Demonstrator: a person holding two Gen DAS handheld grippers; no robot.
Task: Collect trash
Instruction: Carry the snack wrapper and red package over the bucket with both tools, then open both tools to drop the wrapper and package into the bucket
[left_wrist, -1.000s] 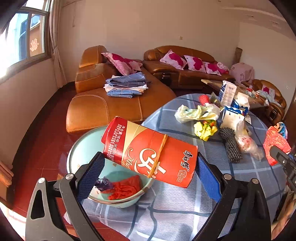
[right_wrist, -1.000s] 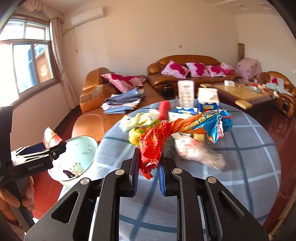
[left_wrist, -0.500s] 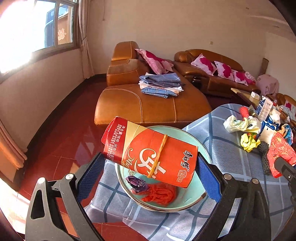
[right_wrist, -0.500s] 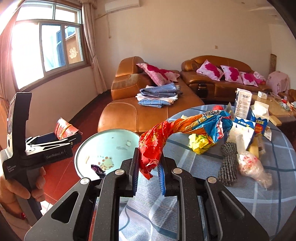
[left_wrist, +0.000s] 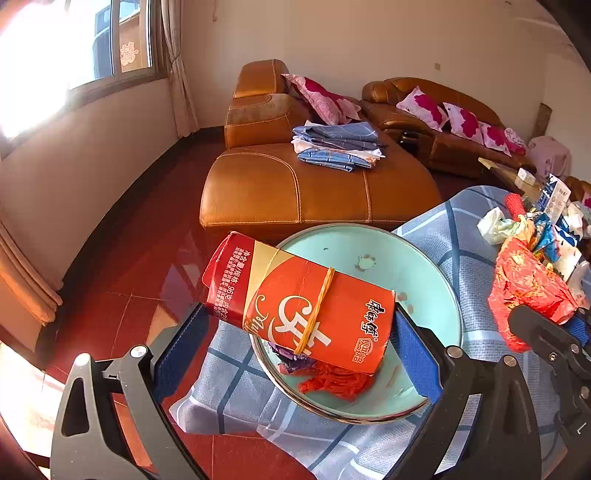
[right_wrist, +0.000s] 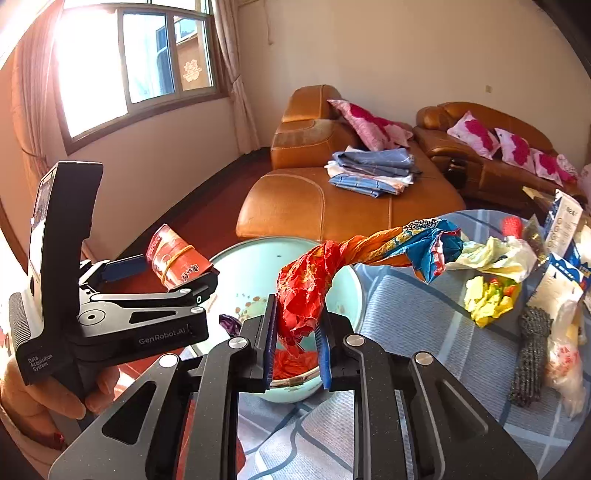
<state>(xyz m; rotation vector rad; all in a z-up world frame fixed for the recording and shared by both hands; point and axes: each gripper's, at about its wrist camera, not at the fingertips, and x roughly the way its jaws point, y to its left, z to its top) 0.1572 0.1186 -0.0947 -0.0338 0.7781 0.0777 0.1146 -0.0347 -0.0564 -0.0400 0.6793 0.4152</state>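
Left tool: its two blue pads pinch a red box by its ends. The box has a yellow rubber band around it.
Where the red box is: up in the air, lying sideways, over the near-left part of the green bowl. It does not touch the bowl.
Right tool: its blue pads are pressed close on a crinkly wrapper. The wrapper is red near the pads, then orange, then blue at the far end, and it is twisted like a rope.
Where the wrapper is: held up in the air. The red end hangs over the right side of the bowl. The blue end sticks out over the worktop.
Green bowl: it sits at the edge of the worktop, on a blue checked cloth. Inside it are a red scrap and a small purple scrap.
More trash on the worktop: a yellow crumpled piece, a pale bag, a dark gray mesh roll and a clear bag. They lie to the right, well apart from the bowl.
Behind: a brown sofa with folded blue cloths on it.
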